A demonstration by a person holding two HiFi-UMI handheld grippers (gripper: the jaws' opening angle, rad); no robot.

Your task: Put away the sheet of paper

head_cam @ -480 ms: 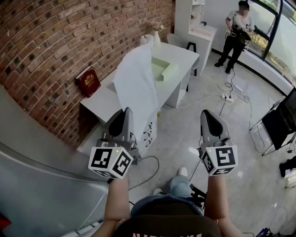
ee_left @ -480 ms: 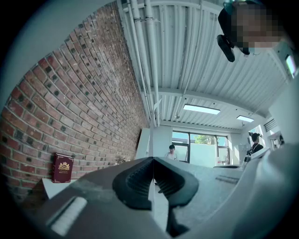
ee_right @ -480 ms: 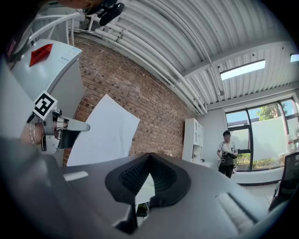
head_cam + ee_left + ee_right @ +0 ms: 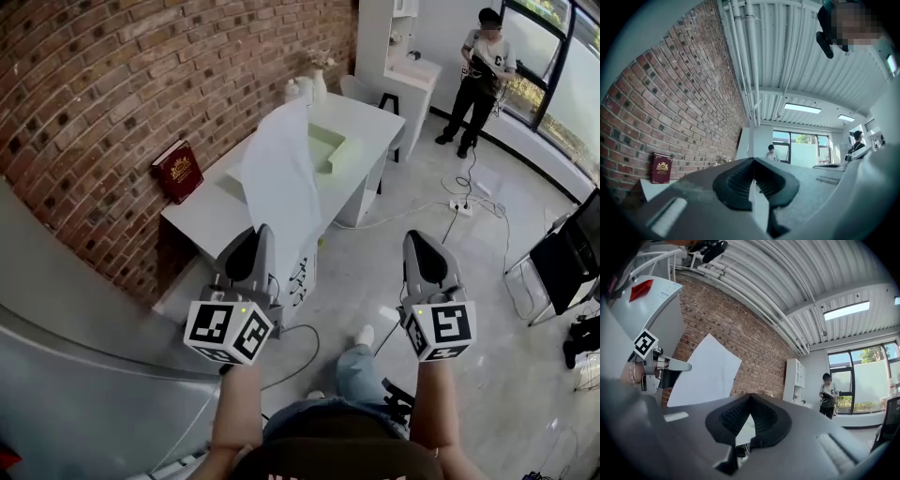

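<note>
The white sheet of paper (image 4: 281, 178) stands upright in front of the white desk (image 4: 211, 214), pinched at its lower edge by my left gripper (image 4: 265, 231), which is shut on it. In the left gripper view the sheet (image 4: 751, 138) shows edge-on as a thin pale line rising from between the closed jaws of that gripper (image 4: 753, 159). My right gripper (image 4: 413, 234) is held level beside it, about a hand's width to the right, shut and holding nothing. In the right gripper view its jaws (image 4: 750, 395) meet at the tip, with the sheet (image 4: 705, 373) and left gripper (image 4: 661, 369) at the left.
A light green open box (image 4: 330, 148) and a vase (image 4: 319, 81) sit on the desk; a red book (image 4: 178, 167) leans on the brick wall. A person (image 4: 479, 75) stands at the far right. Cables and a power strip (image 4: 464, 198) lie on the floor.
Both grippers hold nearly the same pose. The sheet's top has shifted slightly right, and the whole view has shifted a little with the head.
</note>
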